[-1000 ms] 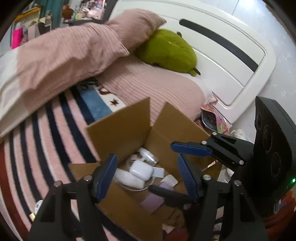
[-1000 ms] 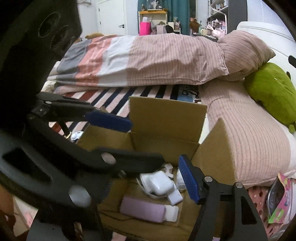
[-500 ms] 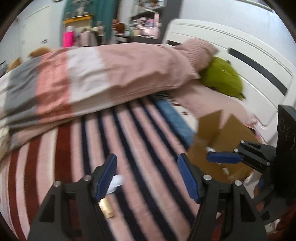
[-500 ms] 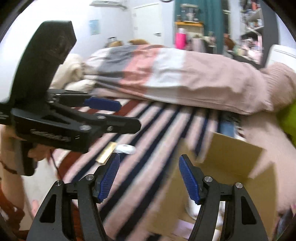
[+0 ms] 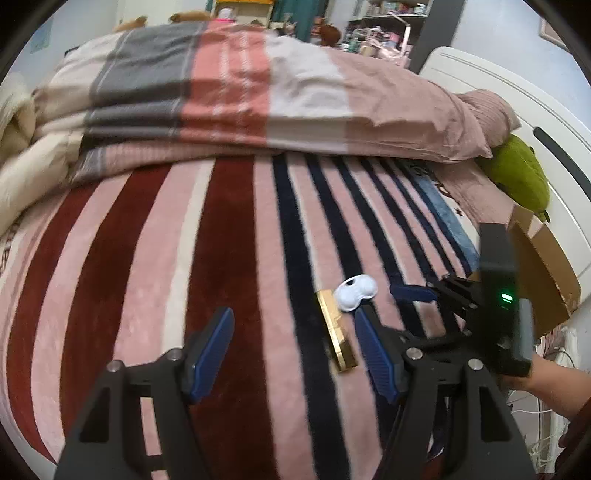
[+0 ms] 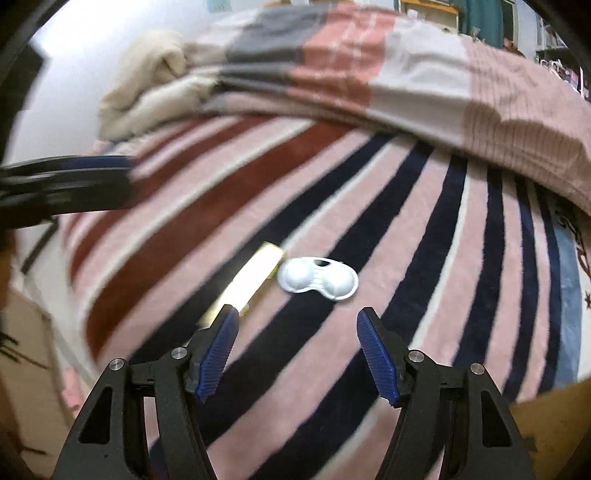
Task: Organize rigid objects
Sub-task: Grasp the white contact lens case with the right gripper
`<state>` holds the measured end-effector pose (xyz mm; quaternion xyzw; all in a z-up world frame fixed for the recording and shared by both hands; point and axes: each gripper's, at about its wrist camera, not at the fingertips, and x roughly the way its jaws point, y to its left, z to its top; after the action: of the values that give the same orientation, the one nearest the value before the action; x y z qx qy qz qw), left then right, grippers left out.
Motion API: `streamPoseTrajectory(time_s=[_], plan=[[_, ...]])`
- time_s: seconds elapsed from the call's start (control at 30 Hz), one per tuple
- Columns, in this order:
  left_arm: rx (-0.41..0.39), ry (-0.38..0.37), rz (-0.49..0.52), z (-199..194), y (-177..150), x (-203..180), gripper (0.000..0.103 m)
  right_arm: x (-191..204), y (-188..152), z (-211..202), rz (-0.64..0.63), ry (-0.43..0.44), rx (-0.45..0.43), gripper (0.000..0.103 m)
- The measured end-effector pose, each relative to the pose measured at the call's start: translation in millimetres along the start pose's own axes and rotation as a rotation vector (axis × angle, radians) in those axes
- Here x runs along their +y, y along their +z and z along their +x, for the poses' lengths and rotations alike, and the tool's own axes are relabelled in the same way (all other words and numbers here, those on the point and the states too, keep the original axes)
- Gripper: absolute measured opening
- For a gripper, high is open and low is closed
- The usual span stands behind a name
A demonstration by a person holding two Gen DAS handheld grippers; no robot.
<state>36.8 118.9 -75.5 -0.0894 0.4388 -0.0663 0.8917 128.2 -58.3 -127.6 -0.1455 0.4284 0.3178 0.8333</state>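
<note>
my right gripper (image 6: 297, 350) hangs wide open just short of the white lens case (image 6: 317, 283). the gold bar (image 6: 247, 284) lies touching it on the striped blanket (image 6: 424, 229). my left gripper (image 5: 293, 350) gapes empty too.

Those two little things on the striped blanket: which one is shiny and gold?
The long flat gold bar, lying beside the white double-cup case. The case is matte white with two rounded domes; the bar is straight, rectangular and reflective.

I'm working in a home bedroom: a bed under a striped blanket (image 5: 229, 258), a folded quilt (image 5: 221, 92) piled at the blanket's far edge, a white headboard (image 5: 517, 122) to its right, cluttered shelves (image 5: 373, 33) beyond the quilt.
</note>
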Motion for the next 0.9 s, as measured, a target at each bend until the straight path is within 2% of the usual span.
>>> streamPoseTrajectory(time_s=[0.1,0.17,0.23,0.3,0.33,0.47,0.57,0.6,0.63,0.7,0.8,0.87,0.9], plan=[[0.006,0.008,-0.020,1.7,-4.2,9.7,0.065,-4.9,2.4,24.7,0.000,-0.042,0.019,0.063],[0.007,0.009,-0.024,1.6,-4.9,12.6,0.065,-5.9,4.6,31.0,-0.003,-0.047,-0.008,0.063],[0.010,0.006,-0.024,2.1,-4.4,12.0,0.065,-3.4,6.7,32.0,-0.016,-0.052,-0.018,0.057],[0.013,-0.002,-0.013,3.6,-1.7,7.2,0.065,-0.2,7.3,27.6,-0.030,-0.076,-0.029,0.055],[0.014,-0.013,-0.004,3.9,-1.3,2.8,0.065,0.7,6.4,22.4,-0.038,-0.086,-0.041,0.020],[0.009,-0.075,0.035,4.7,6.3,-18.6,0.065,-0.6,6.0,-4.9,-0.031,-0.041,-0.049,0.020],[0.001,-0.076,0.038,2.6,11.2,-29.2,0.065,0.1,4.9,-15.4,-0.041,-0.026,-0.030,0.021],[-0.001,-0.077,0.042,0.8,10.6,-31.4,0.065,-0.1,4.5,-15.2,-0.038,-0.026,-0.029,0.029],[-0.001,-0.075,0.048,-1.1,9.0,-32.6,0.065,-0.9,3.1,-12.2,-0.038,-0.030,-0.023,0.044],[0.001,-0.066,0.056,-4.6,5.3,-32.7,0.065,-2.1,0.1,0.2,-0.042,-0.042,-0.010,0.054],[0.008,-0.046,0.044,-7.2,1.5,-26.2,0.065,-1.1,-2.0,17.9,-0.069,-0.001,0.002,0.054],[0.012,-0.031,0.032,-8.5,-0.1,-20.7,0.065,2.6,-2.2,24.2,-0.121,-0.008,-0.035,0.054],[0.012,-0.030,0.029,-8.7,-0.5,-19.2,0.065,2.8,-1.7,26.1,-0.131,-0.009,-0.036,0.048]])
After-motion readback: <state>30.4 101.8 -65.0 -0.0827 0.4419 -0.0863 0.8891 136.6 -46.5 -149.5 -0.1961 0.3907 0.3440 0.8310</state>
